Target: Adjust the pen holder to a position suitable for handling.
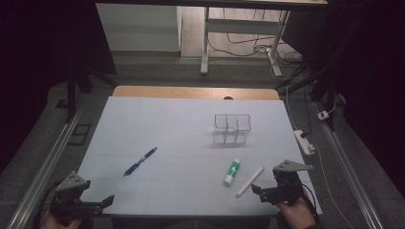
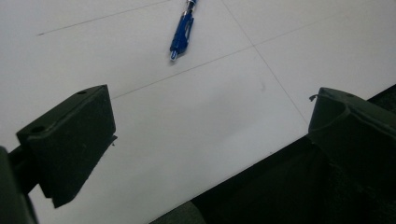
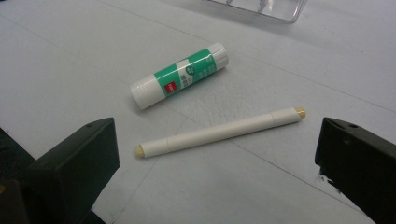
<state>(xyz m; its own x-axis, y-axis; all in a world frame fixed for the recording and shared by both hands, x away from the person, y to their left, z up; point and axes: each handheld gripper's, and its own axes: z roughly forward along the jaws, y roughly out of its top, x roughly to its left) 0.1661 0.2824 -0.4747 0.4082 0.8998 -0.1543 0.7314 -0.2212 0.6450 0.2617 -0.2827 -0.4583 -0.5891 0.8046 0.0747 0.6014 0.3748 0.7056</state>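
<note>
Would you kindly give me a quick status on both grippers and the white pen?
Left gripper and right gripper open, empty. White pen flat beside glue stick, apart. Nothing in the way.

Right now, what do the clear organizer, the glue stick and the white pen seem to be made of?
Organizer: likely clear hard plastic; the sheet shows through its walls.
Glue stick: probably smooth white plastic, with a glossy green label.
White pen: matte white barrel, plastic by its look, though uncertain; beige tips.

Glossy plastic glue stick [image 3: 180, 75]; matt white marker [image 3: 219, 131]; organizer [image 1: 232, 129] seemingly clear plastic.
</note>
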